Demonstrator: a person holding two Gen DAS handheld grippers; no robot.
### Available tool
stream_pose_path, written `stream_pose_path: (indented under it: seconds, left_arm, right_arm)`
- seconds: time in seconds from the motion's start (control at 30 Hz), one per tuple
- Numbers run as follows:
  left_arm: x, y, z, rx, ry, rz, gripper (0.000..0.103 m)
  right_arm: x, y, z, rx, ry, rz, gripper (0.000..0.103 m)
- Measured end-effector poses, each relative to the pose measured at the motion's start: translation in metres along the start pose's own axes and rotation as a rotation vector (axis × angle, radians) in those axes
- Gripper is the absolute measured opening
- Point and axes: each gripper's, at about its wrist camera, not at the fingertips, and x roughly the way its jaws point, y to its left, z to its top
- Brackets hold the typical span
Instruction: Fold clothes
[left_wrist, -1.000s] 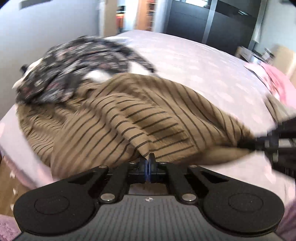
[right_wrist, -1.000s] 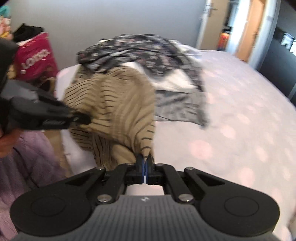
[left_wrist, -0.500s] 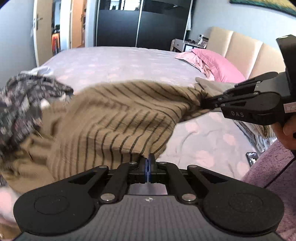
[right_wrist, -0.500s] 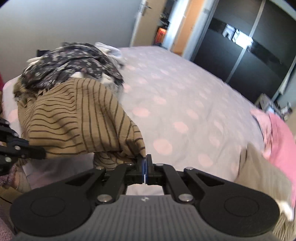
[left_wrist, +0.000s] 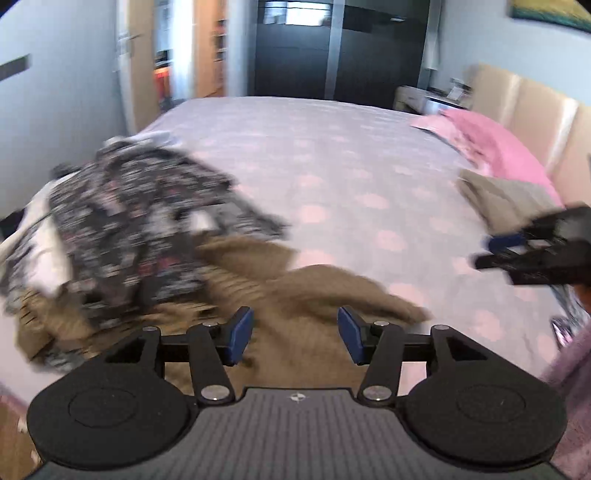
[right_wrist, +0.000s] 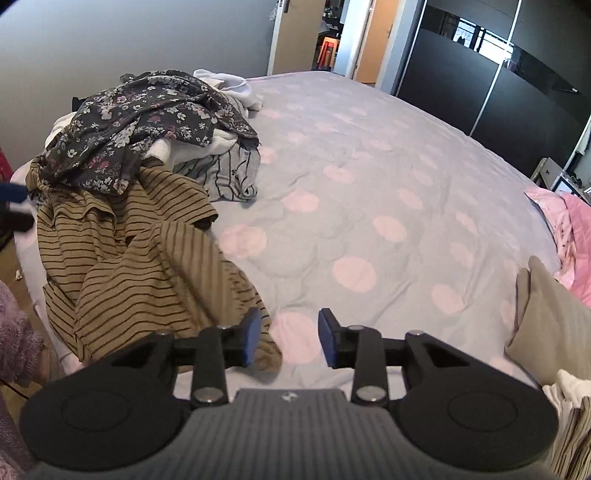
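Tan top (right_wrist: 147, 266) with dark stripes; dark floral garment (right_wrist: 147, 122); lilac bedspread (right_wrist: 369, 192) with pink dots; pink pillow (left_wrist: 498, 147).

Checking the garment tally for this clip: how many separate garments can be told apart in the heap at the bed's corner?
4: dark floral garment on top, white garment behind it, grey striped garment beside it, tan striped top spilling forward. More may be buried underneath.

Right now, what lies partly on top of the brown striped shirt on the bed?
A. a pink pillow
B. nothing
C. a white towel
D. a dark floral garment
D: in the right wrist view the dark floral garment overlaps the far end of the striped shirt.
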Motion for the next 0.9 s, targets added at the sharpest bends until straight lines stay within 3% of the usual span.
stream_pose_path:
  seconds: [0.17,0.33,0.57,0.77,0.9]
  left_arm:
    - [0.0,0.065,0.014,-0.138,-0.029,0.102,0.058]
    - [0.011,0.122,0.03,-0.242,-0.022,0.148,0.066]
    - [0.061,0.193,0.03,-0.42,0.022,0.223,0.066]
    - [0.09,0.242,0.026,-0.59,0.056,0.205,0.071]
    - [0.108,0.26,0.026,-0.598,0.062,0.168,0.073]
  right_arm:
    - [0.019,0.007,0.007,-0.006,0.012,0.038,0.041]
    - [0.035,0.028,0.018,-0.035,0.007,0.086,0.045]
    - [0.06,0.047,0.029,-0.023,0.035,0.125,0.046]
    - [0.072,0.059,0.026,-0.055,0.055,0.136,0.047]
    - [0.078,0.065,0.027,-0.066,0.06,0.143,0.047]
